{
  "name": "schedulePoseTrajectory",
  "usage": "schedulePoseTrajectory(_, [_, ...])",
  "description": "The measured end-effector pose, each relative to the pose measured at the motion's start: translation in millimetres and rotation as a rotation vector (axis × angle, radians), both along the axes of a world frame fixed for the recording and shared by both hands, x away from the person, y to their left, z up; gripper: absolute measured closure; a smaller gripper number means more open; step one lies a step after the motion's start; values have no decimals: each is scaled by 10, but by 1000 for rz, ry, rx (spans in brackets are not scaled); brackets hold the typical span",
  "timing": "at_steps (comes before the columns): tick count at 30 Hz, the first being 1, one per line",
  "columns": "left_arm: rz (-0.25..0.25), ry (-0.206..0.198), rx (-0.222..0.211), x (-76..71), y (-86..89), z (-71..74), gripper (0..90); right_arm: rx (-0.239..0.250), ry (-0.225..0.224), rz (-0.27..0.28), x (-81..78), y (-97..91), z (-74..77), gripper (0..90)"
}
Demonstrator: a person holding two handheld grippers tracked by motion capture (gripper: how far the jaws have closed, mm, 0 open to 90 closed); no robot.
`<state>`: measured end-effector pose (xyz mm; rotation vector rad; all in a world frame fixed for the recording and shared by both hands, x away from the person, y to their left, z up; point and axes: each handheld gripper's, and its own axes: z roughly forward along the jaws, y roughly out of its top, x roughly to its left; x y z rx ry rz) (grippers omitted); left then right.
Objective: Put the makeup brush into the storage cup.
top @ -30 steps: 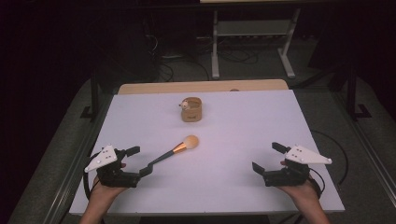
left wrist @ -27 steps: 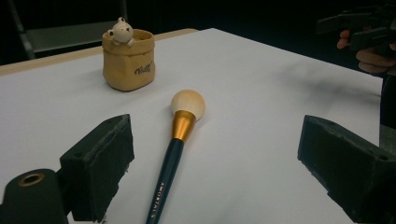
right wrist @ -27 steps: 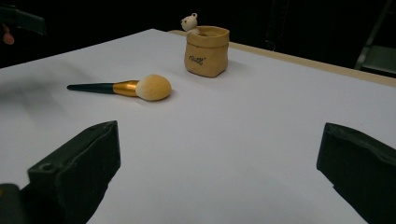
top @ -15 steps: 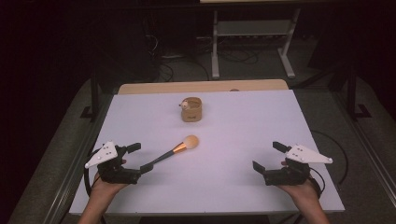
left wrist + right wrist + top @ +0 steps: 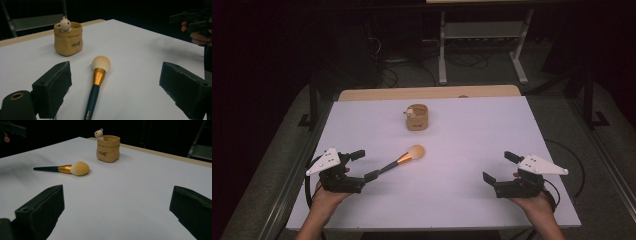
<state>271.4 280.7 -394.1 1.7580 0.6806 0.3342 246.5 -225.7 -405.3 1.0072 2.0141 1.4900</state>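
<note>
Gold-banded makeup brush [image 5: 97, 82] lies short of the bear pot [image 5: 68, 38], its handle between my left gripper's [image 5: 357, 166] spread jaws; next, clench there.

White table [image 5: 472, 150] carries 1 makeup brush [image 5: 404, 158] and 1 tan pot [image 5: 417, 118].
</note>
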Motion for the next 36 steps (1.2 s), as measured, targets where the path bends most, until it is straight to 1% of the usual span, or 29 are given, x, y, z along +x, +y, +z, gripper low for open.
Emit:
schedulePoseTrajectory(2, [-1,-5,-5,9,-8,7,100,-1,-1,0,-3,3,1,0])
schedulePoseTrajectory(7, [-7,-13,2,39,-21,33,100,2,-3,1,-3,5,-2,0])
schedulePoseTrajectory(10, [-11,-18,-4,63,-37,45,100,0,-8,3,1,9,-2,0])
schedulePoseTrajectory(12, [-15,-22,3,77,-41,59,100,-3,-9,7,6,13,-4,0])
schedulePoseTrajectory(17, [-19,-21,-9,110,-43,79,100,-3,-8,7,23,29,-11,0])
schedulePoseTrajectory(21, [-23,-24,-7,143,-54,86,100,-9,-13,8,35,32,-13,0])
schedulePoseTrajectory(25, [-24,-26,-10,153,-63,98,100,-6,-12,7,33,34,-14,0])
schedulePoseTrajectory(26, [-27,-35,-11,177,-74,126,100,-2,-12,6,29,29,-9,0])
schedulePoseTrajectory(30, [-28,-38,-22,216,-99,146,101,3,-13,3,42,16,-8,0])
schedulePoseTrajectory(32, [-31,-39,-21,234,-107,150,101,4,-6,2,46,19,-9,0])
schedulePoseTrajectory(34, [-32,-39,-21,241,-111,151,101,1,-14,4,53,23,-10,0])
schedulePoseTrajectory(36, [-43,-42,-11,262,-129,158,101,2,-13,4,51,27,-8,0])
